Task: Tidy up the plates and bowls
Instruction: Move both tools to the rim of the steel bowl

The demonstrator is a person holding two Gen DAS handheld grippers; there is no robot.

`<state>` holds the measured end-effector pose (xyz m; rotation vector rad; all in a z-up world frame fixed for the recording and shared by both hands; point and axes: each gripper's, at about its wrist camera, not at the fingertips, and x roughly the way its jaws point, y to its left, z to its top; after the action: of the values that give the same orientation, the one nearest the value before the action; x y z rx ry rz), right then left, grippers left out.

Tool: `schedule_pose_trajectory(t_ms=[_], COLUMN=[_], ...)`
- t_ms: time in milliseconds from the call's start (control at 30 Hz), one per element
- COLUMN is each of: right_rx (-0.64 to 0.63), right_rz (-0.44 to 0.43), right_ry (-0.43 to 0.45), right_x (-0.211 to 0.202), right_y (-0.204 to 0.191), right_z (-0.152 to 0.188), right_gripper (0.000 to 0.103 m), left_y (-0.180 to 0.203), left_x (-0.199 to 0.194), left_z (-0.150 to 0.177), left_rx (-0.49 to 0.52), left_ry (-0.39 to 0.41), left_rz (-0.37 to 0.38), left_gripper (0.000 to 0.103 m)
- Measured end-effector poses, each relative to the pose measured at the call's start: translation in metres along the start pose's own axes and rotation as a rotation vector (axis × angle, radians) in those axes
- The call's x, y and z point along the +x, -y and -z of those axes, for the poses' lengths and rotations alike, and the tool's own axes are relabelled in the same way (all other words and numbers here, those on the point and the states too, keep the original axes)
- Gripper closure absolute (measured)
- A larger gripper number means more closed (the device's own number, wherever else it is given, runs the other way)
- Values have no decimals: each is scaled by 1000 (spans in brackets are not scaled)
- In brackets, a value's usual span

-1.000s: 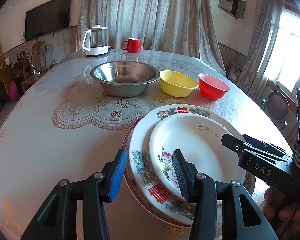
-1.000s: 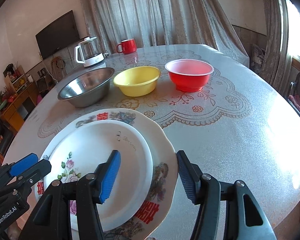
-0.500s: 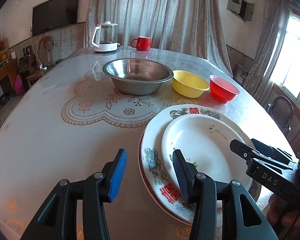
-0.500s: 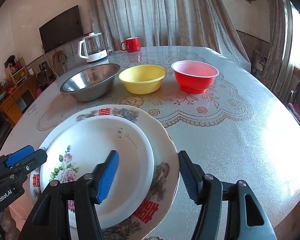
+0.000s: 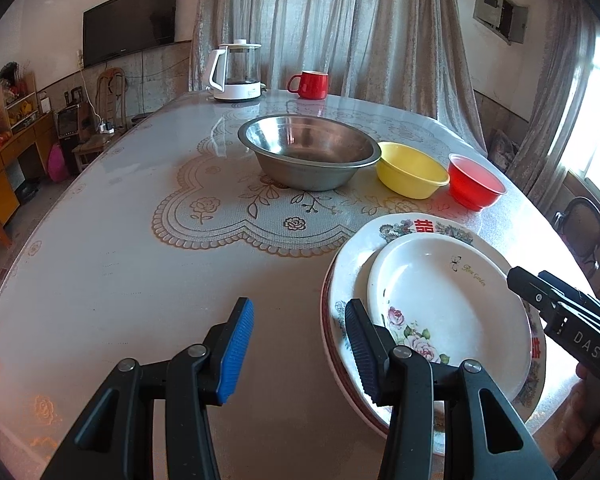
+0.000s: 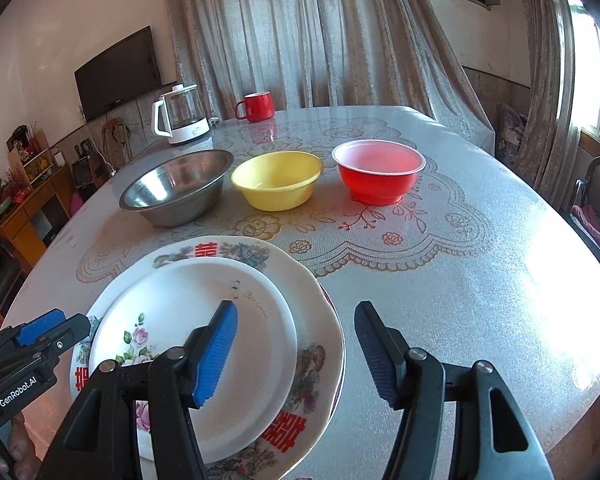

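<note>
A small white floral plate [image 5: 448, 304] [image 6: 188, 320] lies on a large patterned plate [image 5: 352, 264] [image 6: 320, 312]; a red-rimmed plate edge shows beneath. Behind stand a steel bowl [image 5: 308, 152] [image 6: 176, 184], a yellow bowl [image 5: 412, 168] [image 6: 278, 178] and a red bowl [image 5: 476, 184] [image 6: 380, 168], side by side. My left gripper [image 5: 298, 348] [image 6: 56, 326] is open at the stack's left edge, its right finger over the rim, its left over bare table. My right gripper [image 6: 296, 352] [image 5: 532, 280] is open astride the stack's right rim. Neither holds anything.
The round table [image 5: 120, 280] has a lace-pattern cover. A white kettle [image 5: 236, 72] and a red mug [image 5: 310, 84] stand at its far edge. A chair [image 6: 596, 200] is by the window on the right; shelves and a desk are on the left.
My left gripper has drifted left off the plates; the stack's rim, once between its fingers, now lies under its right finger. The right gripper has hardly moved.
</note>
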<state>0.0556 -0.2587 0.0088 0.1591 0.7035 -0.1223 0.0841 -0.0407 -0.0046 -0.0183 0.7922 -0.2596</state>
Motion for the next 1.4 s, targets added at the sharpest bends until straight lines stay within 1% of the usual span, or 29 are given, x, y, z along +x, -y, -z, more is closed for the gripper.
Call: schedule_pose_trajectory(t_ms=[333, 533, 733, 967, 1100, 1233, 1333, 1400], right_rx=[-53, -61, -44, -26, 7, 40, 57, 61], right_rz=[-57, -116, -176, -245, -281, -309, -328, -338], right_ry=[10, -21, -58, -97, -125, -143, -158, -165], right_x=[-2, 4, 11, 24, 37, 49, 60, 67], right_y=[-20, -29, -35, -43, -43, -44, -47, -49], right_z=[-16, -25, -34, -51, -61, -69, -76, -81], right_gripper=[40, 40, 40, 40, 40, 40, 40, 40], left_y=[-12, -20, -27, -37, -51, -68, -73, -75], left_x=[-3, 1, 9, 24, 38, 51, 57, 59], left_z=[-7, -13, -17, -26, -36, -45, -56, -65], left_rx=[-9, -11, -17, -31, -68, -140, -140, -138], left_ry=[17, 13, 4, -31, -64, -104, -90, -67], left_rz=[-26, -62, -78, -64, -53, -24, -30, -11], left_gripper=[54, 54, 54, 52, 52, 52, 52, 52])
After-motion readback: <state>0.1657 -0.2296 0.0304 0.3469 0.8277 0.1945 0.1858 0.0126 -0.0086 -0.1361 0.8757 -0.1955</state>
